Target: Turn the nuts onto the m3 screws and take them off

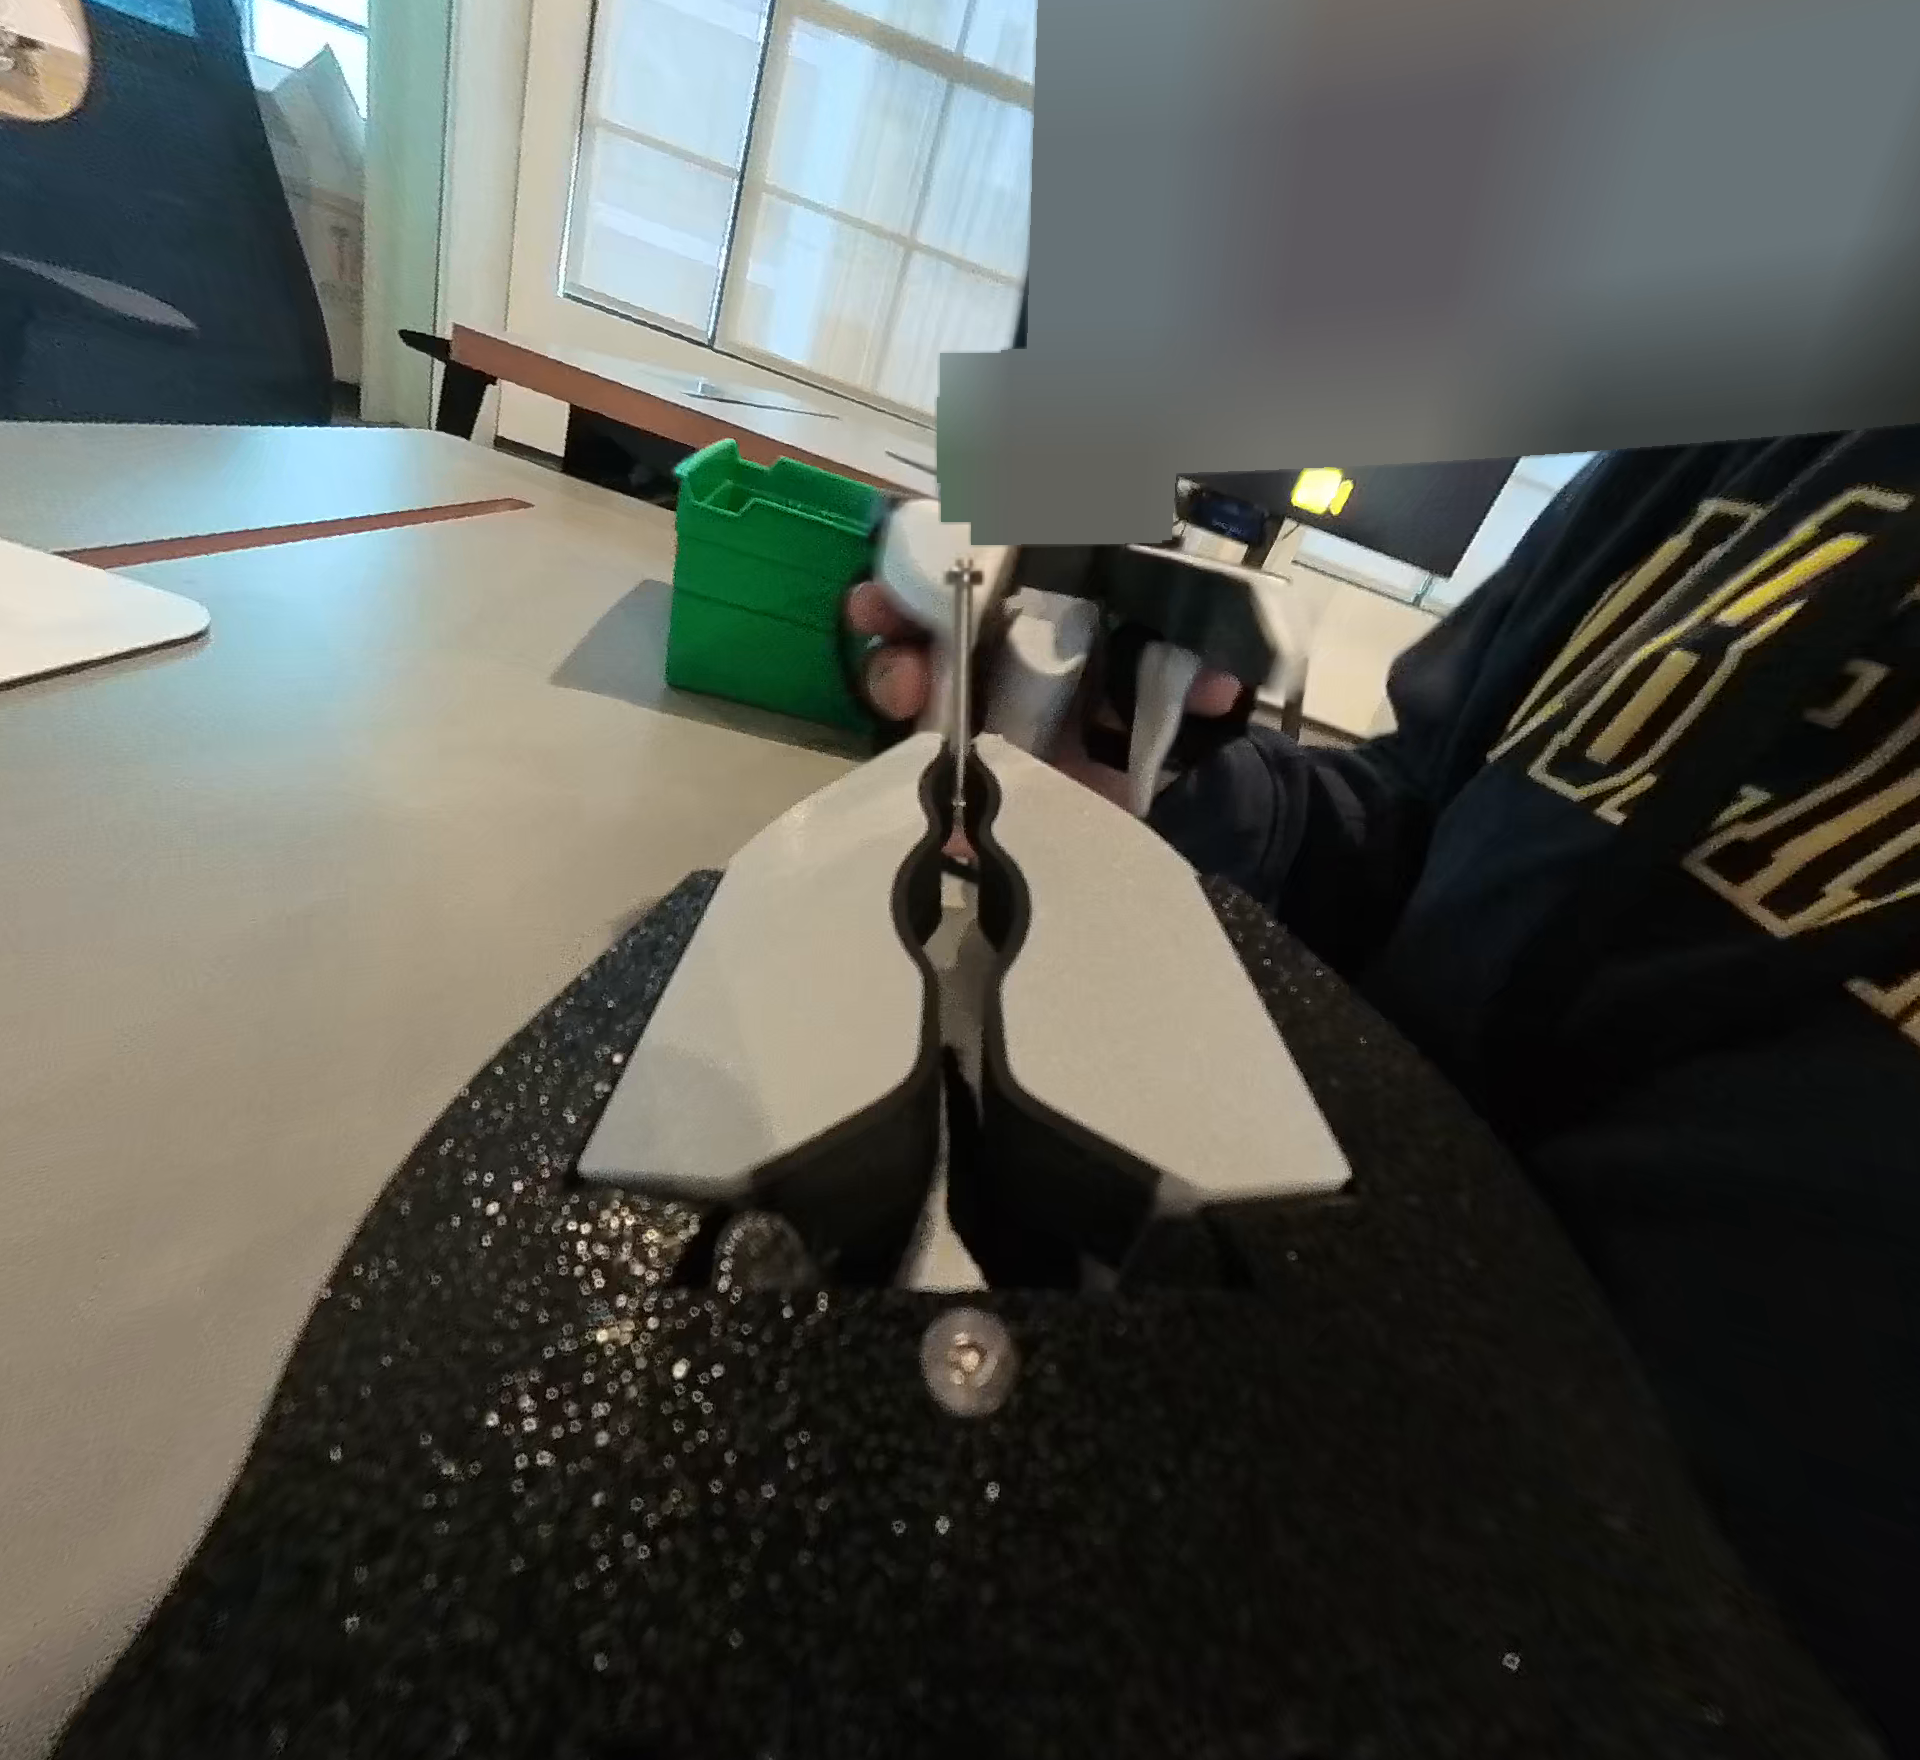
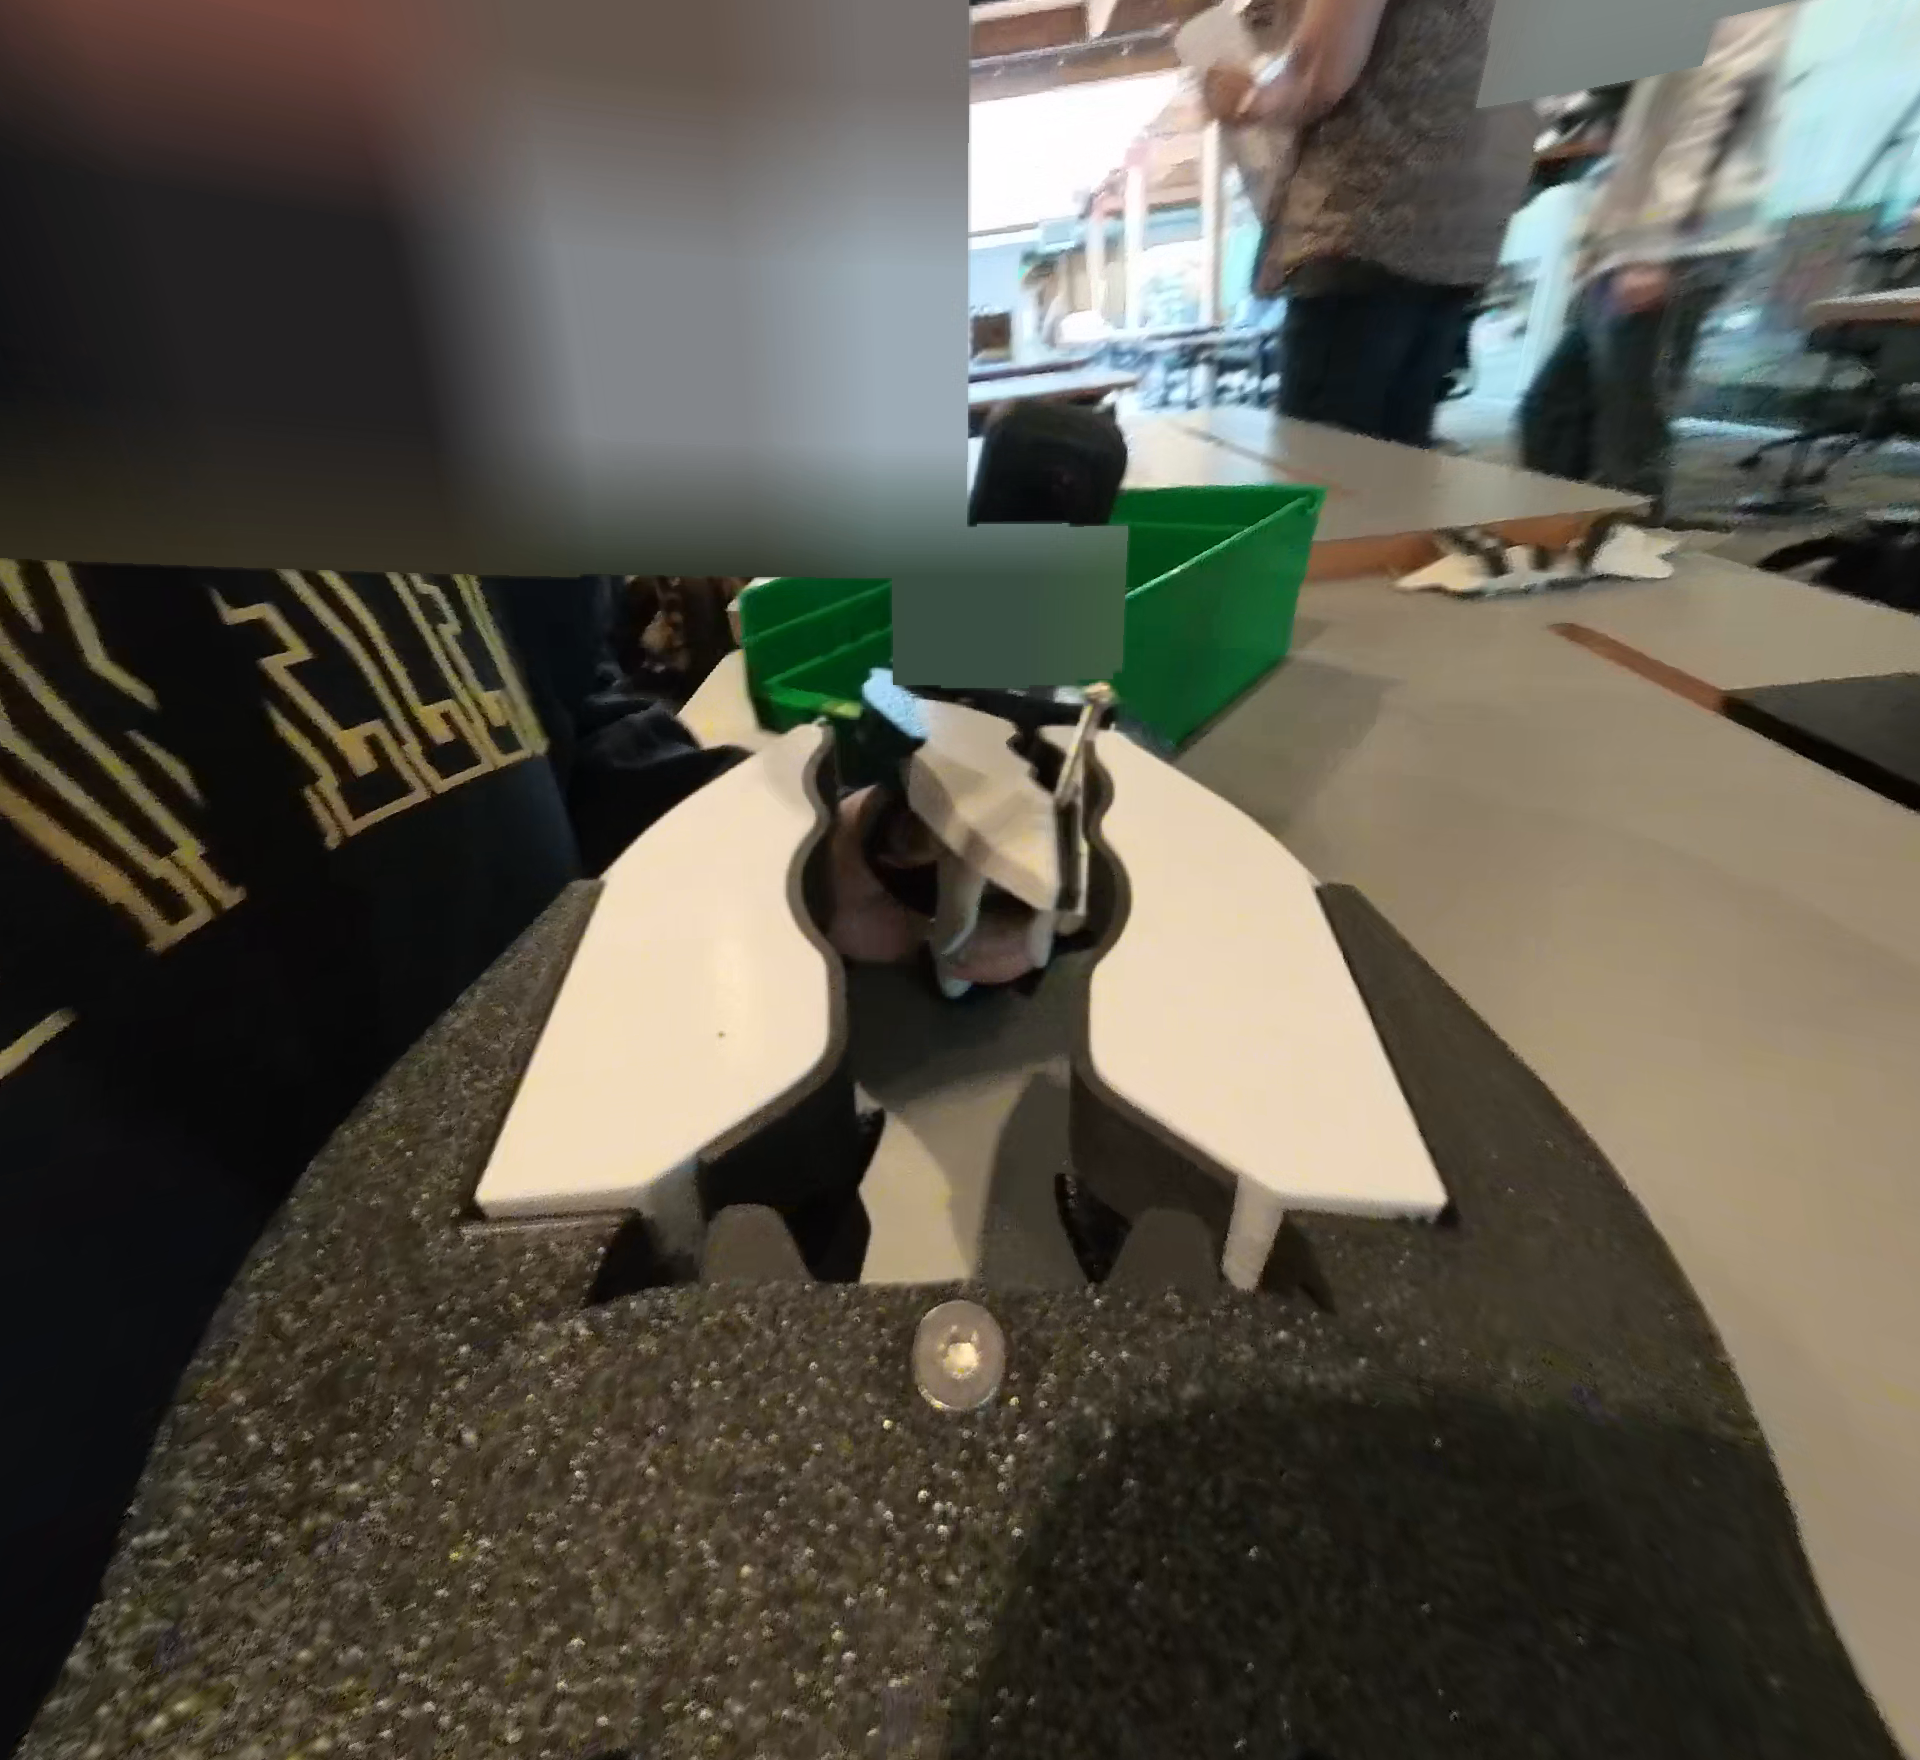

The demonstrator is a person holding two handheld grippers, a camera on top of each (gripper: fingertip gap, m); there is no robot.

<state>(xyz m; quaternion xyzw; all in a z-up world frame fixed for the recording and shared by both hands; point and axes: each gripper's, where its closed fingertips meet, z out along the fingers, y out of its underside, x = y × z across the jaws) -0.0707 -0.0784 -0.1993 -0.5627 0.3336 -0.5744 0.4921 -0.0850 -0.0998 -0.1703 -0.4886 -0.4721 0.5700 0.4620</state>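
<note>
- The left gripper (image 1: 961, 780) is clenched on a thin metal M3 screw (image 1: 963, 661), held upright above the grey table (image 1: 312, 879) with a nut (image 1: 964, 576) near its top end.
- The right gripper (image 2: 961, 780) is spread apart, with nothing pinched.
- The screw is judged light, stiff and slippery; the nut is best pinched by its flats.
- A green bin (image 1: 758, 598) stands behind.
- Yellow lettering on the dark sweatshirt (image 1: 1662, 775) is left unread.

left gripper (image 1: 961, 775) clamped closed, right gripper (image 2: 961, 806) spread.

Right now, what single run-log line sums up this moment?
left gripper: shut on screw, nut near tip | right gripper: open, facing screw | green bin: on table
</note>
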